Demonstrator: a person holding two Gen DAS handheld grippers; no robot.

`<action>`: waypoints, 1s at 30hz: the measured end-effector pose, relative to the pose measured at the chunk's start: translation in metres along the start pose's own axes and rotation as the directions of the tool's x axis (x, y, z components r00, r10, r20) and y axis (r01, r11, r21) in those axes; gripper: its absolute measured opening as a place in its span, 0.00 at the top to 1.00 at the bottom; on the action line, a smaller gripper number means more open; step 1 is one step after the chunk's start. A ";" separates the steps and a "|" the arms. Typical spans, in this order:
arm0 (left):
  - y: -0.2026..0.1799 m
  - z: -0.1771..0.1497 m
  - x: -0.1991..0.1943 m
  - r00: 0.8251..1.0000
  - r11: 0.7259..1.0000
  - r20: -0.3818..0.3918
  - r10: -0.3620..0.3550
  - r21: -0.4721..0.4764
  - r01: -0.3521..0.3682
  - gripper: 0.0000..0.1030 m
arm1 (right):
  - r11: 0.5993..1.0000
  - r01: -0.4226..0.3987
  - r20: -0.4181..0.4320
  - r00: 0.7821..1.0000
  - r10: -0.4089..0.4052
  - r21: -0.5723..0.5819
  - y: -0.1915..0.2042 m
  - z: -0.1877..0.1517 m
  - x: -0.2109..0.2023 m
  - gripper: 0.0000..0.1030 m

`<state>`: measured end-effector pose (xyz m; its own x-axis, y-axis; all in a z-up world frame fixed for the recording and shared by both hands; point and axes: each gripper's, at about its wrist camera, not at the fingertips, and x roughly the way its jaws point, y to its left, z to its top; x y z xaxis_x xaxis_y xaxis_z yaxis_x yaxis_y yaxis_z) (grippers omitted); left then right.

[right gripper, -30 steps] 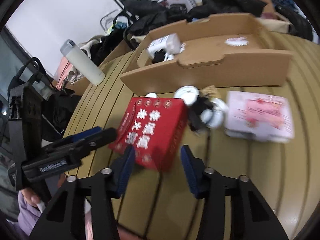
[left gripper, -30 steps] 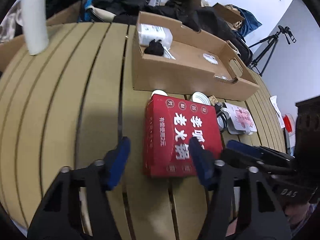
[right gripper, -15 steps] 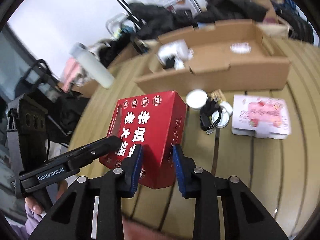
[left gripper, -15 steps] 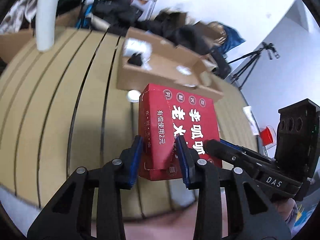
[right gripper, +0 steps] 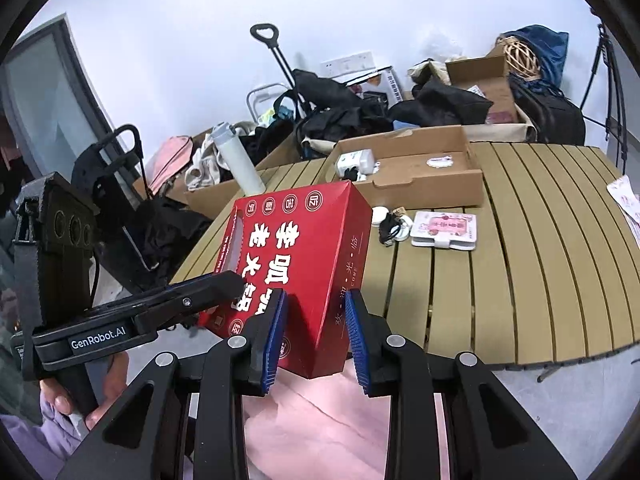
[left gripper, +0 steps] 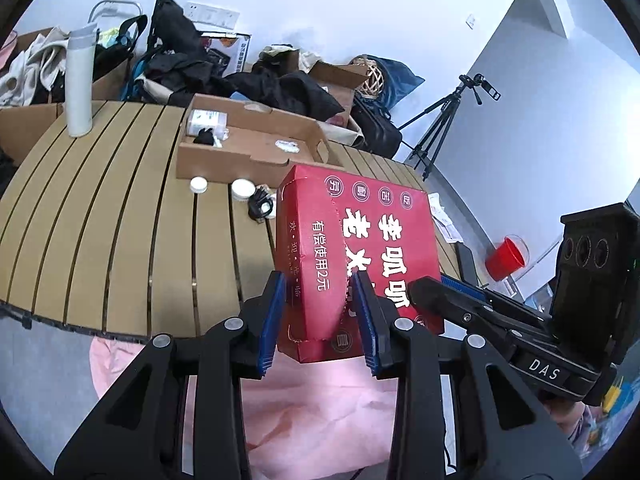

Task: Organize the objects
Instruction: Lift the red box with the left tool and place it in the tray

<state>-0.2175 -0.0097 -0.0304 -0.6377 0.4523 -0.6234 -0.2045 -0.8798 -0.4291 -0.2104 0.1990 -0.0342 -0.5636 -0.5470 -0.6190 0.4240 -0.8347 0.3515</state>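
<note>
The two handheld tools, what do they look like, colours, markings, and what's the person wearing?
Both are matte black with angular two-finger frames, silver rivets and ribbed blue pads. The left tool reads "GenRobot.AI" on its side; the right tool reads "DAS". Each carries a boxy black rear housing with three round sockets. A lilac sleeve and pink clothing show below.
</note>
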 end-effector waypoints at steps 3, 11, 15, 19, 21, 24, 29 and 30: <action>-0.004 0.016 0.011 1.000 1.000 0.005 0.015 0.016 -0.015 0.70 | 1.000 0.001 0.008 1.000 -0.001 0.000 -0.007 0.010 0.003 0.68; 0.004 0.123 0.092 0.998 0.999 -0.044 -0.051 0.000 0.051 0.70 | 0.999 0.011 0.023 1.000 -0.012 0.033 -0.067 0.114 0.052 0.68; 0.027 0.184 0.168 0.988 0.990 -0.102 -0.118 -0.094 0.109 0.70 | 0.998 0.052 0.006 0.999 -0.052 0.019 -0.104 0.172 0.094 0.69; 0.045 0.226 0.237 0.984 0.990 -0.140 -0.106 -0.110 0.091 0.70 | 0.995 0.095 -0.047 0.994 -0.094 0.011 -0.143 0.220 0.150 0.69; 0.057 0.243 0.279 0.981 0.991 -0.178 -0.082 -0.121 0.061 0.70 | 0.993 0.117 -0.103 0.988 -0.115 0.017 -0.170 0.240 0.193 0.69; 0.075 0.251 0.333 0.970 0.992 -0.240 -0.027 -0.128 -0.004 0.70 | 0.991 0.132 -0.189 0.974 -0.124 0.027 -0.202 0.254 0.248 0.69; 0.089 0.238 0.393 0.945 0.990 -0.326 0.040 -0.115 -0.081 0.70 | 0.966 0.253 -0.276 0.925 -0.260 -0.063 -0.227 0.252 0.314 0.68; 0.089 0.236 0.396 0.943 0.990 -0.330 0.044 -0.112 -0.086 0.70 | 0.962 0.264 -0.279 0.921 -0.273 -0.070 -0.230 0.251 0.320 0.68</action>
<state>-0.6637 0.0569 -0.1612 -0.3655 0.4357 -0.8226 -0.0645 -0.8934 -0.4446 -0.6660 0.1995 -0.1365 -0.4366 -0.2582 -0.8618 0.3087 -0.9428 0.1261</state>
